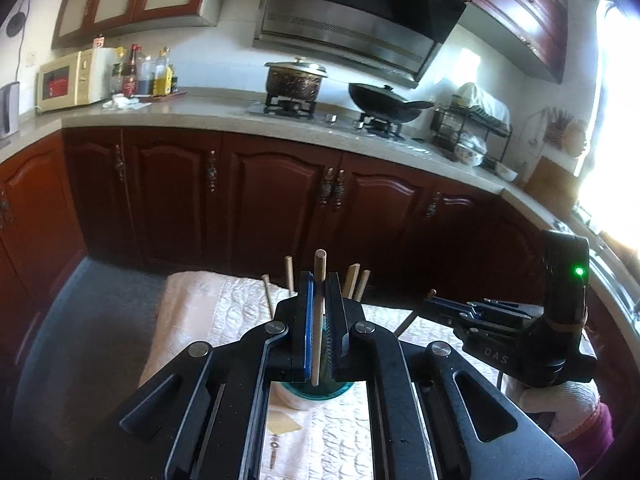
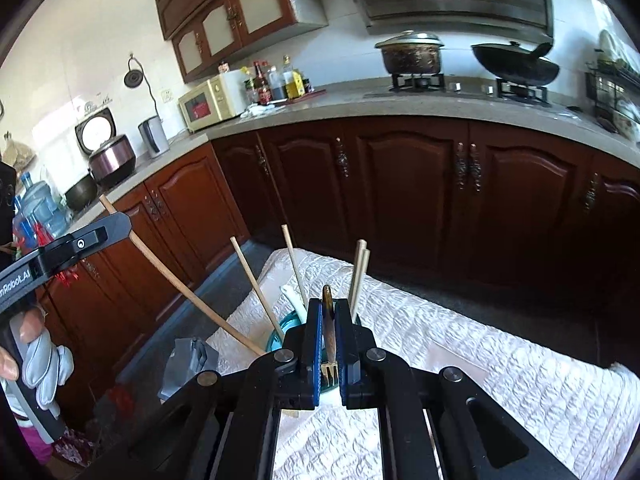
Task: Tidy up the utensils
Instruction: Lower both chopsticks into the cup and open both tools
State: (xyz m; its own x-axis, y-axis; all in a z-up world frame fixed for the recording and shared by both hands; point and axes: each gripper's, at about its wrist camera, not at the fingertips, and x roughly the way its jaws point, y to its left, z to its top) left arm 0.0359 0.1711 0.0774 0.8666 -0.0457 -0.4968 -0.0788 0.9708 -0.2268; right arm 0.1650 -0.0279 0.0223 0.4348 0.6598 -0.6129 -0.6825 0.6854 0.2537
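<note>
Wooden chopstick (image 1: 319, 312) clamped upright in left claw (image 1: 319, 320), above teal cup (image 1: 316, 393) — right claw (image 2: 330, 344) pinching fork (image 2: 329, 344).

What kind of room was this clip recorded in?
A home kitchen, by the look of it: a gas stove with a lidded pot and wok, a microwave on the counter, and wooden cabinets.

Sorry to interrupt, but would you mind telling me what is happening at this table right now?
A person is sorting utensils into a teal glass cup on a white quilted cloth. The left gripper is shut on a wooden chopstick; the right gripper is shut on a brown-handled fork. Other wooden chopsticks stand in the cup.
</note>
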